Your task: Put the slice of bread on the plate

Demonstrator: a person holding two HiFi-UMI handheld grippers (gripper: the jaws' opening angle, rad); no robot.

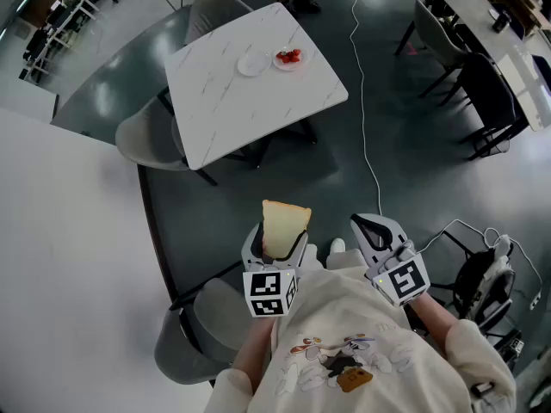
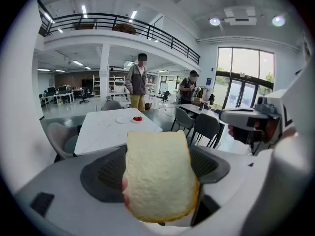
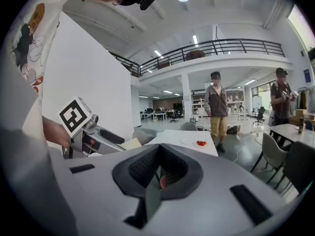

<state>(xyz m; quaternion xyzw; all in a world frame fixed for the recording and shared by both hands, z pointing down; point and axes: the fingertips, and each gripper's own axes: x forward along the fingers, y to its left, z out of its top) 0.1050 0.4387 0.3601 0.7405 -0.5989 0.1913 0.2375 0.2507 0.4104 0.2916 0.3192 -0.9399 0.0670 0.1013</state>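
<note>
Currently our left hand-held gripper (image 1: pixel 274 246) pinches the bread slice (image 1: pixel 285 224) upright, ready for the upper-centre plate (image 1: pixel 253 63); our right hand-held gripper (image 1: pixel 372 229) is closed, empty.

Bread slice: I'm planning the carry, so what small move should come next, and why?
Probably carry the bread slice forward toward the table, with the left claw kept closed. The slice stands gripped in that claw, while the empty plate sits far off on the table, across the floor.
</note>
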